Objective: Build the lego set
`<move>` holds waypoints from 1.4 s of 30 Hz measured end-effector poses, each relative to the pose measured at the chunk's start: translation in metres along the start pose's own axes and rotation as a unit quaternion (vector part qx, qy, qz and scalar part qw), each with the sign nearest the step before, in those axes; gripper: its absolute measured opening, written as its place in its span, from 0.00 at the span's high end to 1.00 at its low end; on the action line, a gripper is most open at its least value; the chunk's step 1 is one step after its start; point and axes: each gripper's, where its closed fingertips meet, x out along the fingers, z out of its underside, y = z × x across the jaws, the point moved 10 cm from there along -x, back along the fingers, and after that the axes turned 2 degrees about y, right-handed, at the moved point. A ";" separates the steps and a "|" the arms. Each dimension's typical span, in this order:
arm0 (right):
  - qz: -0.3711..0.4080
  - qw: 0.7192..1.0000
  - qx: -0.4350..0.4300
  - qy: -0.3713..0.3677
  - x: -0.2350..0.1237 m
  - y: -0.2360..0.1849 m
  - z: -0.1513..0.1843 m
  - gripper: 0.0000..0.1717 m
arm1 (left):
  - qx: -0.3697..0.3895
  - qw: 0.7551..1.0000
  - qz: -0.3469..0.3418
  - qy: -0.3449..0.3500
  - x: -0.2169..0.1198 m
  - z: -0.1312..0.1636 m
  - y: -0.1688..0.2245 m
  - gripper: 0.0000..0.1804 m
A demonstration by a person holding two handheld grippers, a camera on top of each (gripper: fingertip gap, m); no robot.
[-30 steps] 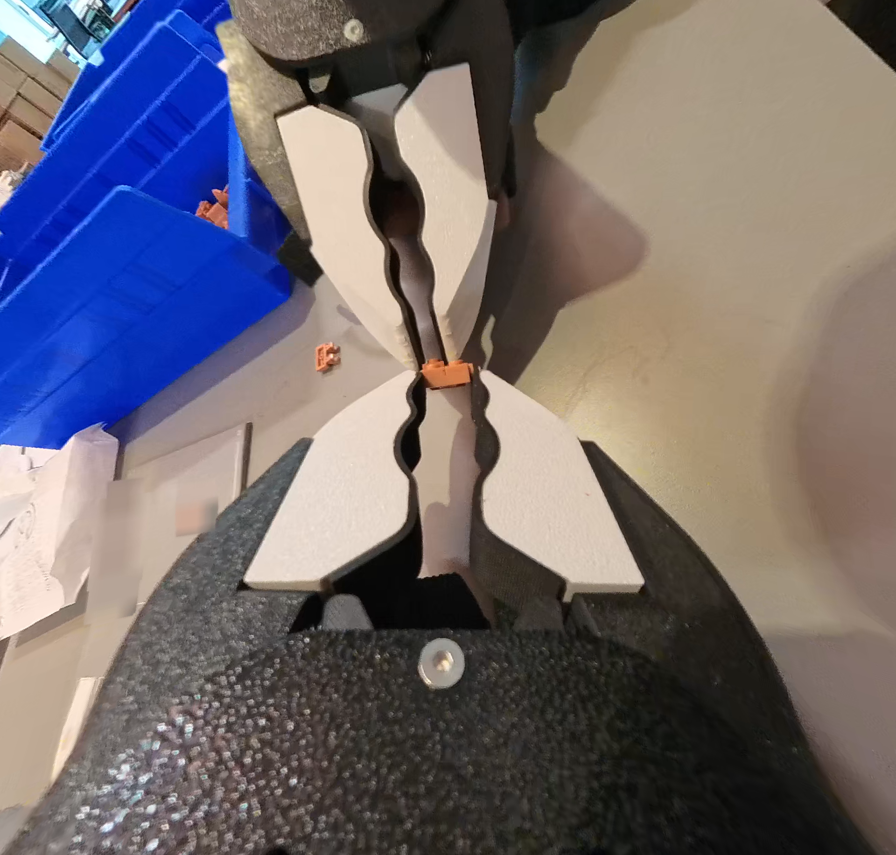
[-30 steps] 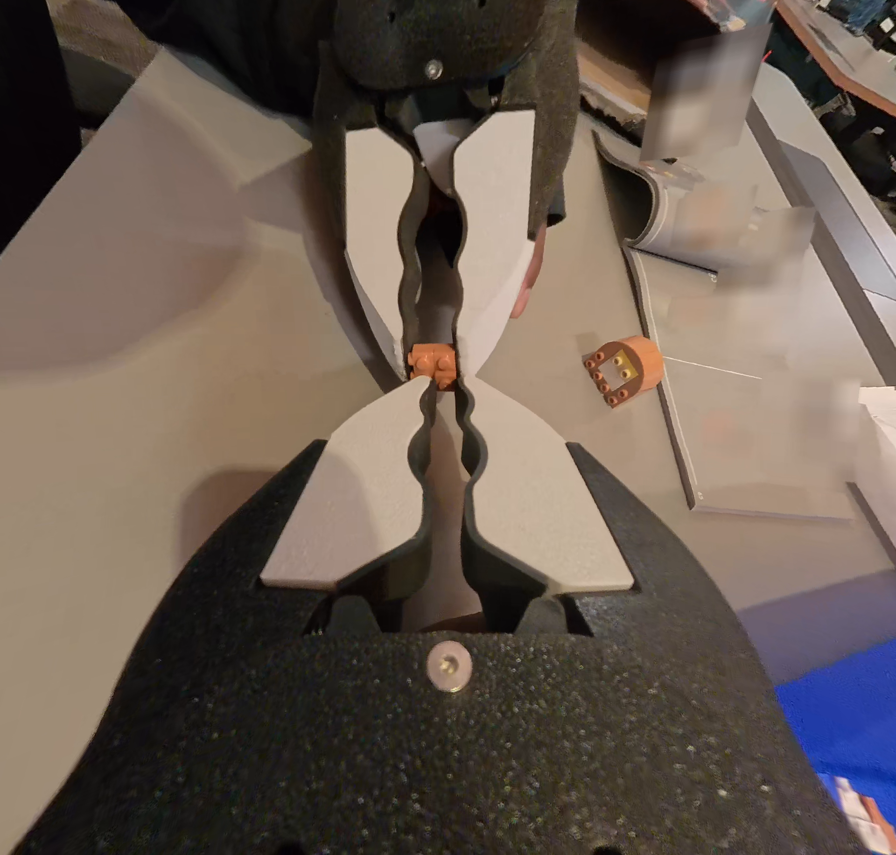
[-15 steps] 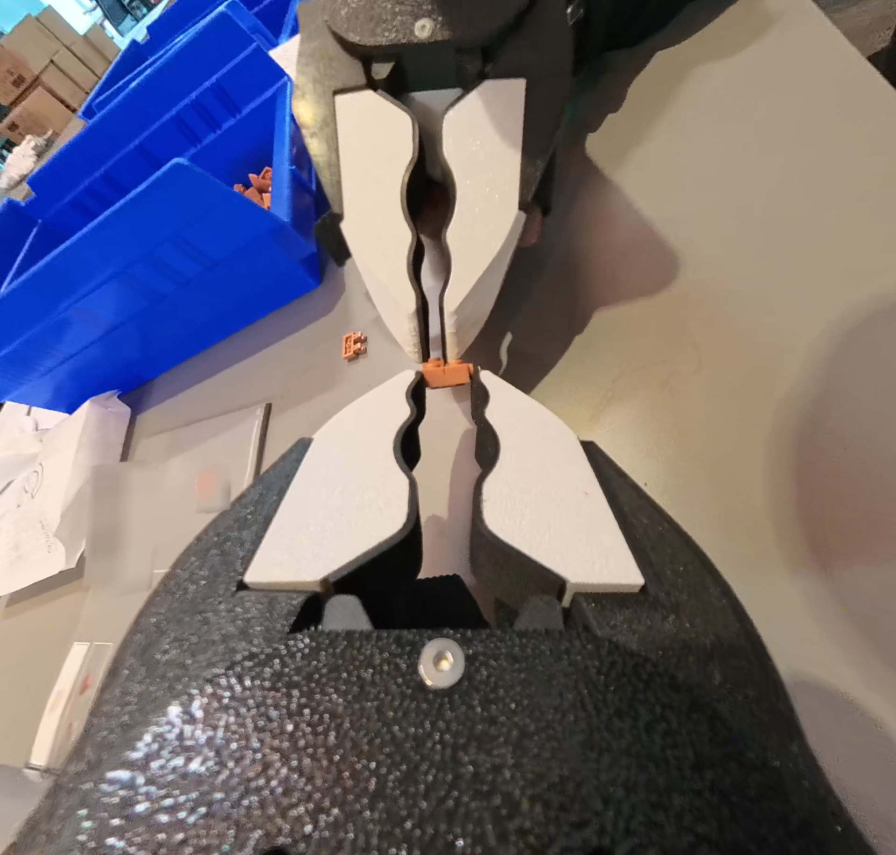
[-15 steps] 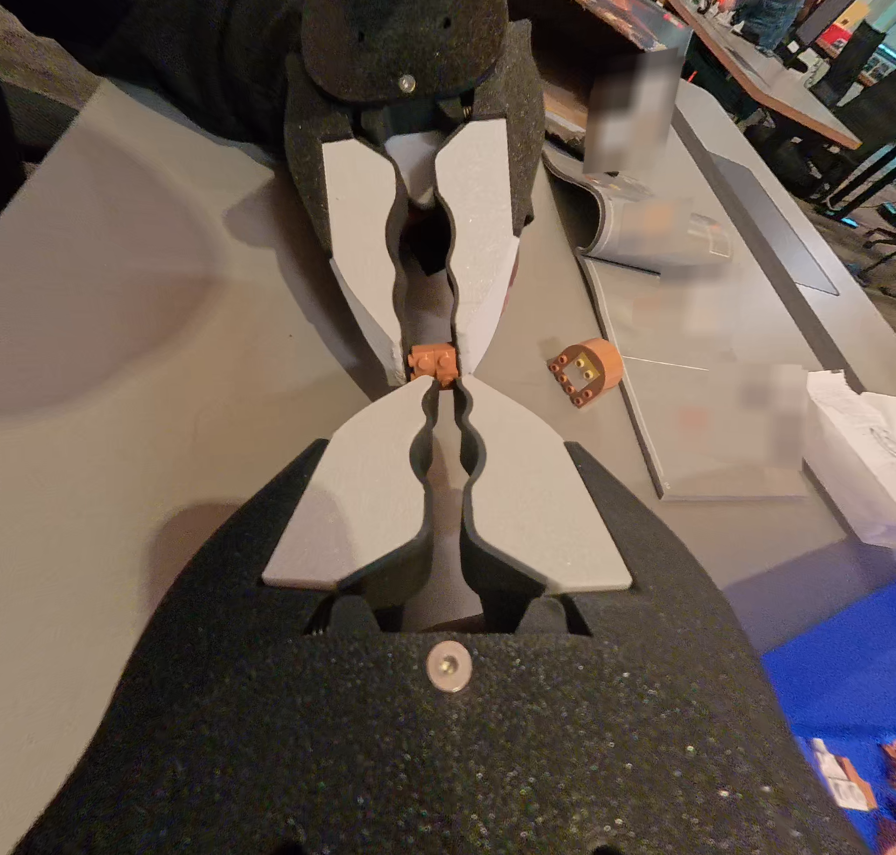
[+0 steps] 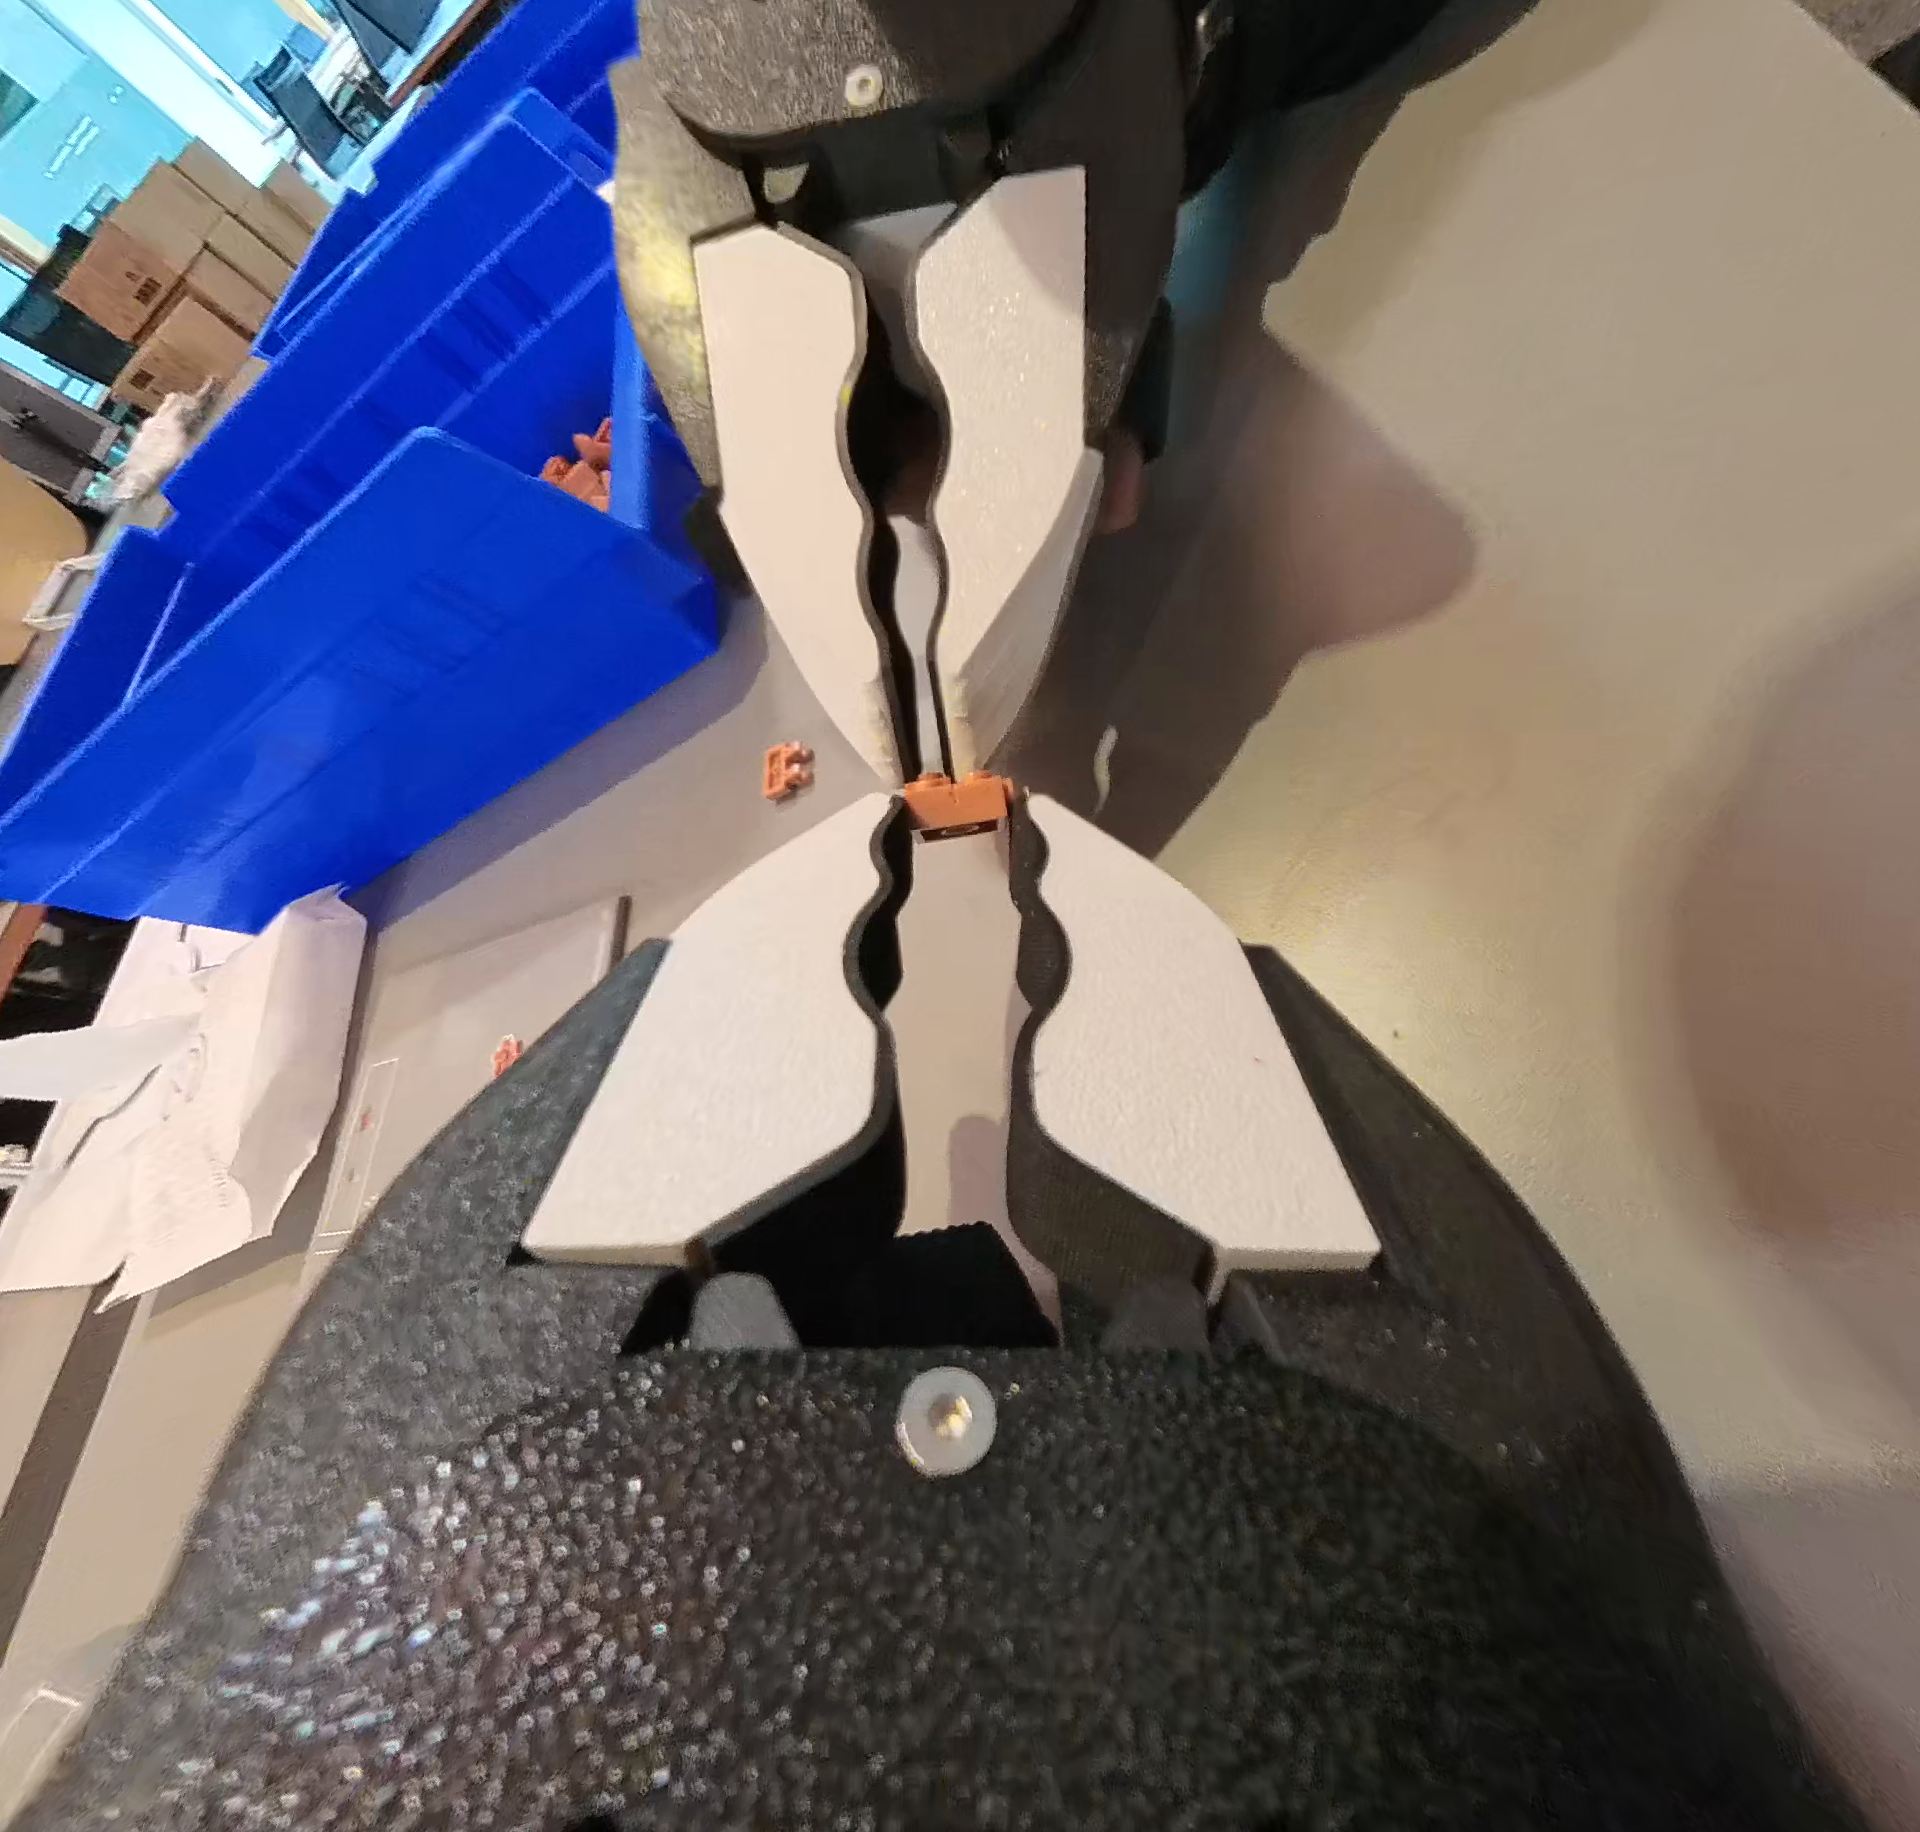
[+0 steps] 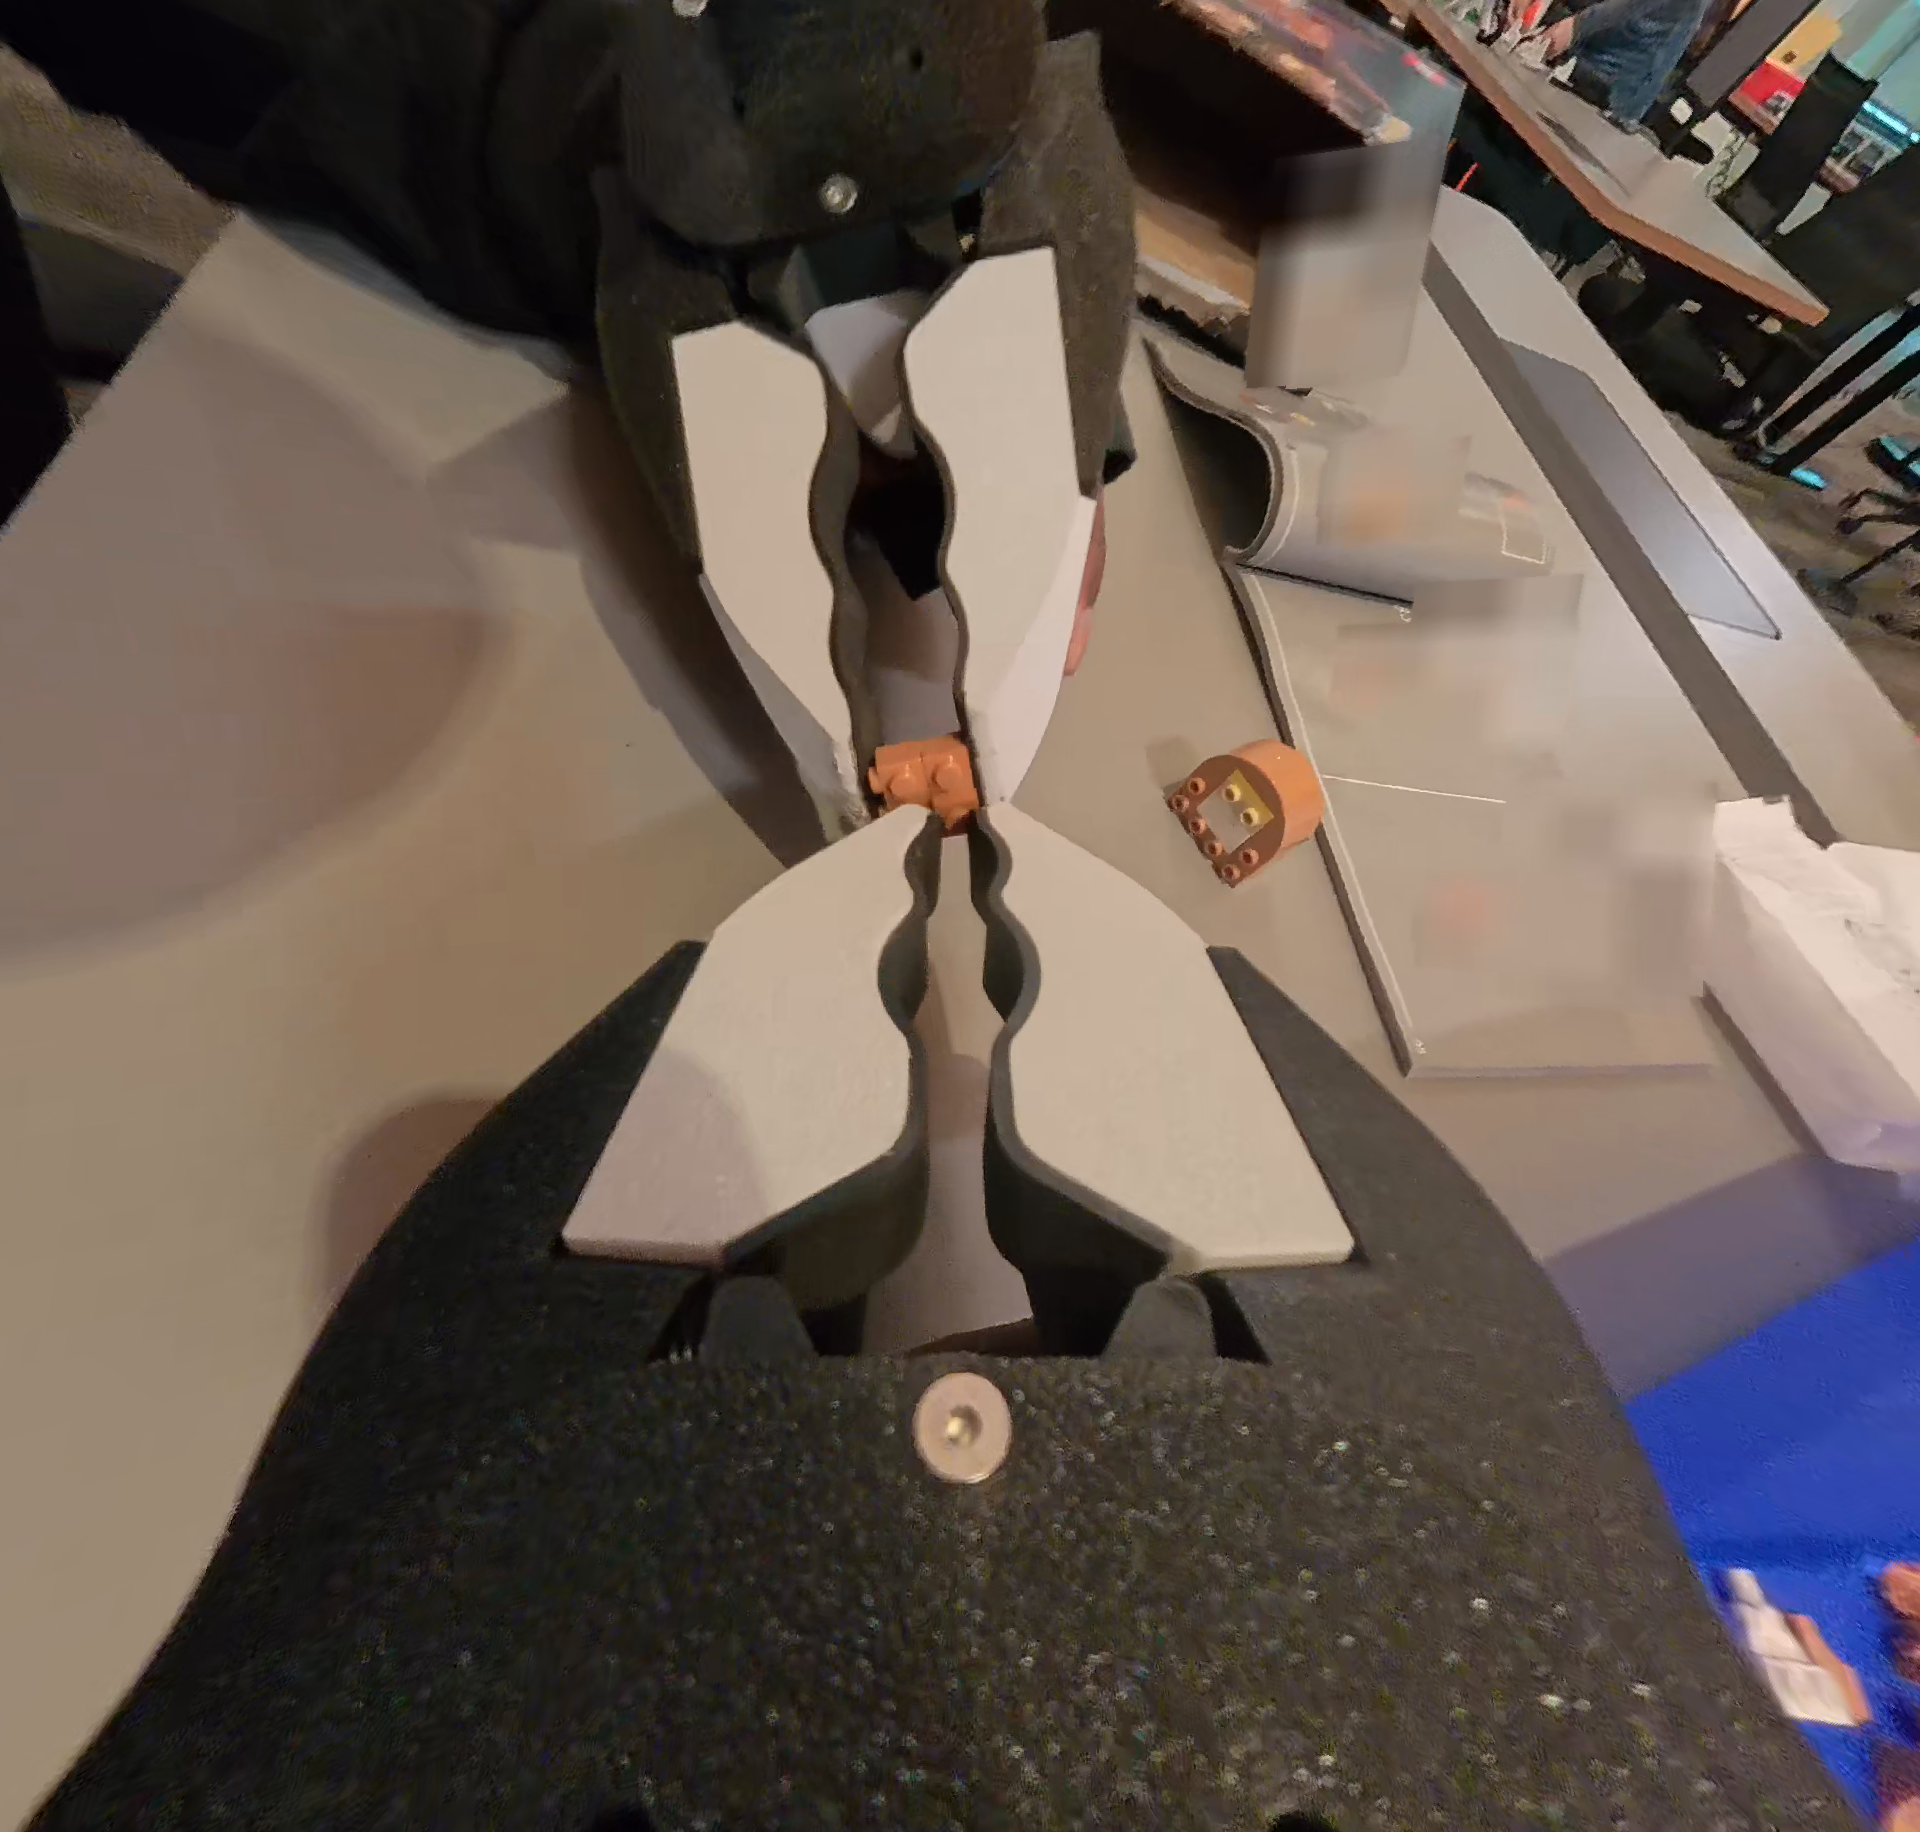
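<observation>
Left of the left tongs, blue bins are ranged along the worktop, with crumpled white paper lying before them and a stray orange clip-like piece resting loose between the bins and the fingertips. At the tips of the left tongs an orange brick is clamped, its two ends pressed by the pads; the wide grip appears chosen so that the studded face is left free. Directly opposite, tip to tip, the right tongs are clenched on a smaller orange part that is butted against the brick, seemingly so that the two can be pressed together while both are carried clear of the worktop. Whether the small part is already seated on the brick cannot be told, since the joint is covered by the fingertips. Right of the right tongs, well apart from them, a round orange block with a brown studded face is lying on its side beside a flat grey booklet. Further right, a blue bin corner is cut off by the frame edge. Several patches on the booklet are blurred, and the person's hands are mostly hidden behind the tongs' bodies.
</observation>
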 end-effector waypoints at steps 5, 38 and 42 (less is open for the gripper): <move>0.002 0.999 0.044 0.009 0.001 0.004 0.001 0.97 | -0.018 1.000 -0.006 0.004 -0.001 0.001 -0.003 0.90; -0.061 0.963 0.258 0.040 -0.003 0.021 0.006 0.95 | 0.180 0.974 -0.133 -0.026 0.001 -0.006 0.010 0.90; -0.076 0.956 0.280 0.049 -0.003 0.022 0.007 0.95 | 0.203 0.968 -0.145 -0.028 0.000 -0.007 0.012 0.90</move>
